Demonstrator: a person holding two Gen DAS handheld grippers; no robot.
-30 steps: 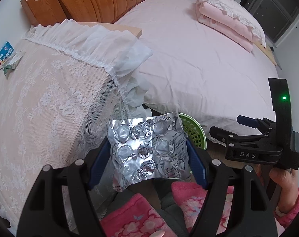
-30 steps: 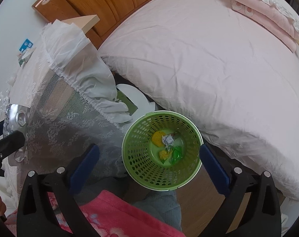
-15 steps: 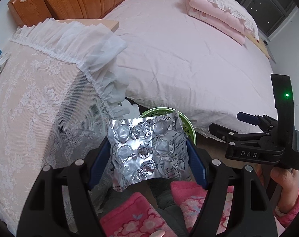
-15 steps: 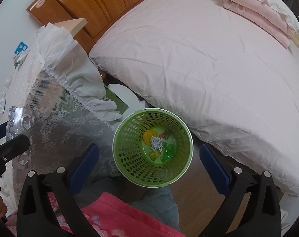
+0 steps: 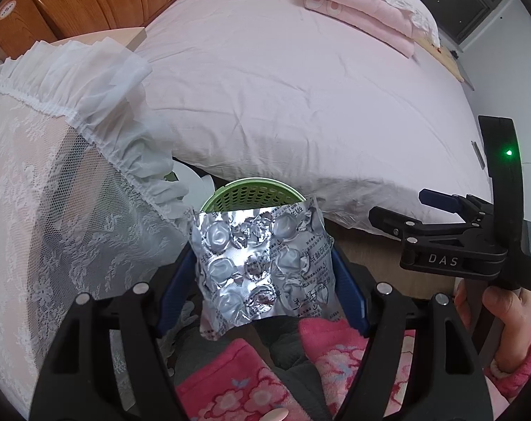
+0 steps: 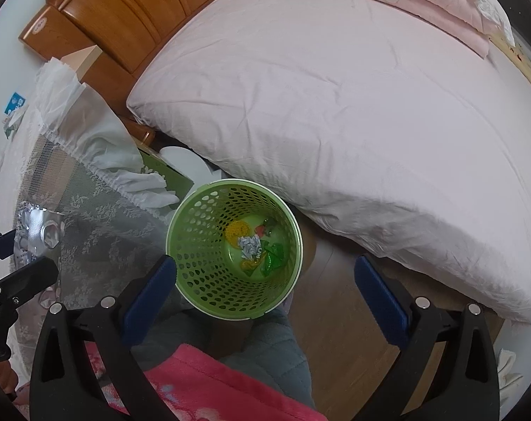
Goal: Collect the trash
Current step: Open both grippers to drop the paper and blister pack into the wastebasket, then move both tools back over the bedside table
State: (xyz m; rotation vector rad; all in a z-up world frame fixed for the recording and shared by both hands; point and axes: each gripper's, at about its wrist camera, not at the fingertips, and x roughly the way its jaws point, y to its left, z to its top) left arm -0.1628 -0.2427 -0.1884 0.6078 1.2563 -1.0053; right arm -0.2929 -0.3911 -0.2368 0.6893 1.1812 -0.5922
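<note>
My left gripper [image 5: 261,277] is shut on a crumpled silver pill blister sheet [image 5: 261,263], its blue pads pressing the sheet's two side edges. Just beyond the sheet, the rim of a green perforated waste basket [image 5: 251,193] shows on the floor by the bed. In the right wrist view the same basket [image 6: 198,245] stands below and between the fingers of my right gripper [image 6: 265,287], which is open and holds nothing. Several scraps of trash [image 6: 254,245] lie on the basket's bottom. The blister sheet [image 6: 37,231] shows again at the left edge there.
A lace-covered side table [image 5: 37,210] with a white ruffle stands left of the basket. A bed with a pale pink sheet [image 5: 300,98] fills the far side, folded pink bedding [image 5: 363,14] on it. A person's pink-sleeved hand [image 5: 490,308] holds the right gripper. Wooden floor [image 6: 342,319] lies beside the basket.
Both grippers have slid sideways from the table towards the bed side. The basket now sits further left in the right wrist view and more central behind the blister sheet in the left view.
</note>
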